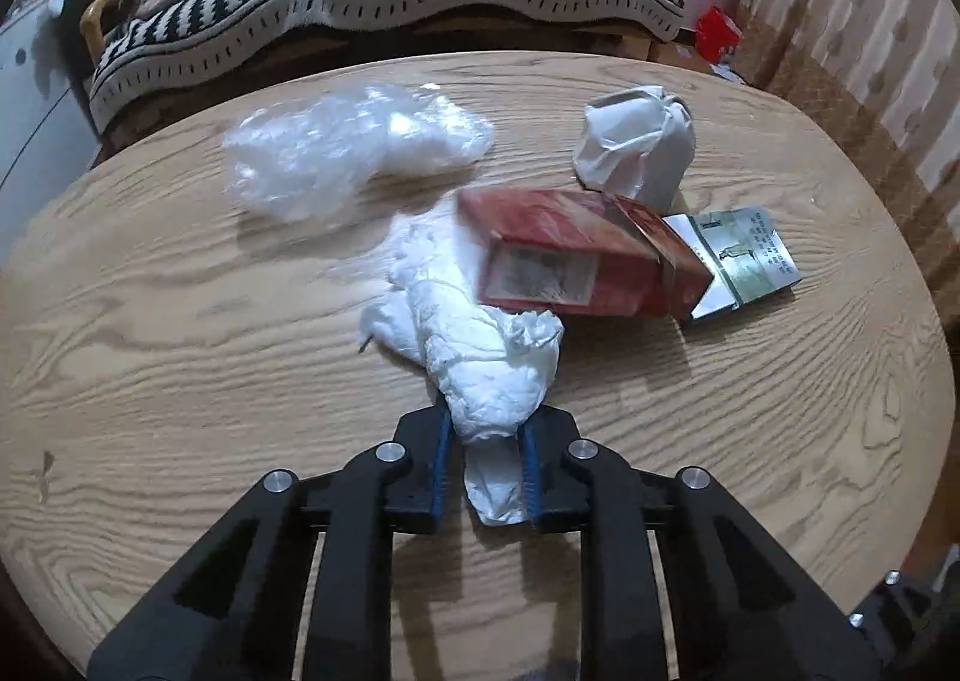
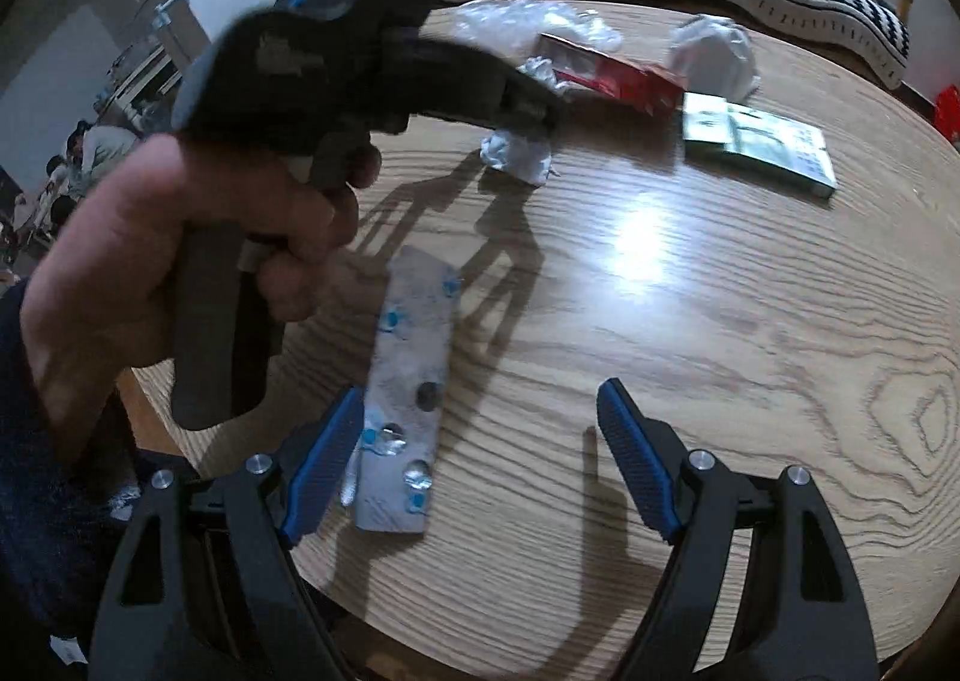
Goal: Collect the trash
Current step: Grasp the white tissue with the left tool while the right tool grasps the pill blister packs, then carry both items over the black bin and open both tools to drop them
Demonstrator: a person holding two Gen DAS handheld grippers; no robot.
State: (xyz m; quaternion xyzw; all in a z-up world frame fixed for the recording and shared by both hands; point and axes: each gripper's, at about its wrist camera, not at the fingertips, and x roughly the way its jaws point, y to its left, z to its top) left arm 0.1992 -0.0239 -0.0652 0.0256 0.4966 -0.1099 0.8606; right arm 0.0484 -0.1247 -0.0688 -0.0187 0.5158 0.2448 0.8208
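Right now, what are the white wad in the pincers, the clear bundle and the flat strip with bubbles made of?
White wad: soft tissue paper, it seems; matte, crumpled, finely creased. Clear bundle: thin plastic film; see-through, glossy wrinkles. Flat strip: likely a foil-and-plastic pill blister; dull silver, small clear domes. All rest on a wood-grain table, perhaps laminate.

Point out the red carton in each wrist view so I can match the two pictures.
Left wrist view: the red carton lies just right of centre on the wooden table, between the white tissue and the green-and-white pack.
Right wrist view: the same carton sits at upper centre, far across the table.
Shared landmark: the green-and-white pack, beside the carton in both.
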